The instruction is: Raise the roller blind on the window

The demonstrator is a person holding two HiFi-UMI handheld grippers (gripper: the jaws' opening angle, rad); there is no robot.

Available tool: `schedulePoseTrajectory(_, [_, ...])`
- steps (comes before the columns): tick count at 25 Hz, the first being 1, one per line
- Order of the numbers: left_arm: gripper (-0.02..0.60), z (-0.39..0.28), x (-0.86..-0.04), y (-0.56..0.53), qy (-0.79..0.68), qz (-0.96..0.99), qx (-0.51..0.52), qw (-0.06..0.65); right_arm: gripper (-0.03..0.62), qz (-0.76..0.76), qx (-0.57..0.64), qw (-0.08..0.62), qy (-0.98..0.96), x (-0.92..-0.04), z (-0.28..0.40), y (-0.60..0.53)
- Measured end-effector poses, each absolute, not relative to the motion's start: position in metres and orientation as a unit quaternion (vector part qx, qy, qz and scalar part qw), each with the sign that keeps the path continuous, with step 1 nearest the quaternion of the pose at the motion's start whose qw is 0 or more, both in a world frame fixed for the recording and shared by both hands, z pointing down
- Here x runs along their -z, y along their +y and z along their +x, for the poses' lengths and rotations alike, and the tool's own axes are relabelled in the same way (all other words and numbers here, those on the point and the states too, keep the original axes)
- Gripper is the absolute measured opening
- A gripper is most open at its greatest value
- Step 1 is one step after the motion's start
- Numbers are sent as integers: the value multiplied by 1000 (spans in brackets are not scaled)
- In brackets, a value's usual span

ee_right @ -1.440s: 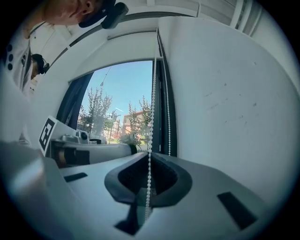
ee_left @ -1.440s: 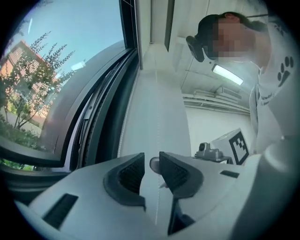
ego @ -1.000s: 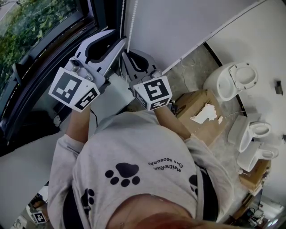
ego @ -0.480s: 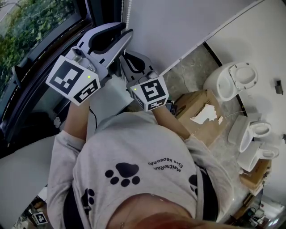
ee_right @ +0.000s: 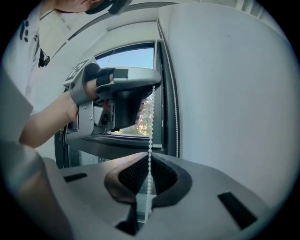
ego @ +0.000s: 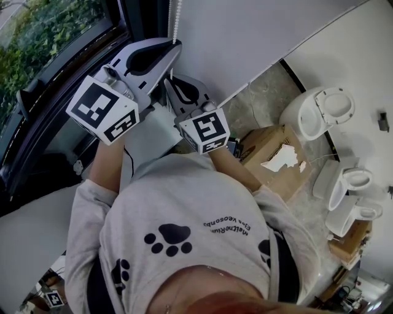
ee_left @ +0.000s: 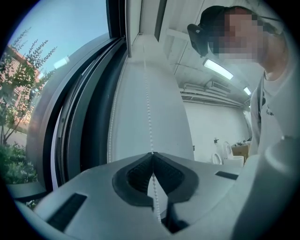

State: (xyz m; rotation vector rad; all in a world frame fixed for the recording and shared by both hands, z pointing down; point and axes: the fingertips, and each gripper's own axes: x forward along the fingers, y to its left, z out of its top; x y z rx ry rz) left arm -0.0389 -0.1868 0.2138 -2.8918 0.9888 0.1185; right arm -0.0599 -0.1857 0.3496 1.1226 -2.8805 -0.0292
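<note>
Standing at the dark-framed window (ego: 55,43), beside a white wall (ego: 258,30), a person in a grey paw-print sweatshirt (ego: 184,233) is holding both grippers up along the blind's bead chain (ego: 177,18), which is hanging down by the window's edge. The left gripper (ee_left: 152,154) is sitting higher, its jaws pinching together on the chain. The right gripper (ee_right: 150,155) is sitting just beneath it, its jaws likewise clamping the same strand, the beads running straight between the two. A second strand (ee_right: 176,117) is hanging free against the frame.
</note>
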Motion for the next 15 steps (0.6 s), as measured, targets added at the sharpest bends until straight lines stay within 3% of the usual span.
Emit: schedulePoseTrajectory(15, [11,-50,-295,-188,337,-941,-39,-24,17,351,-43,88,-931,-431,-68,-184])
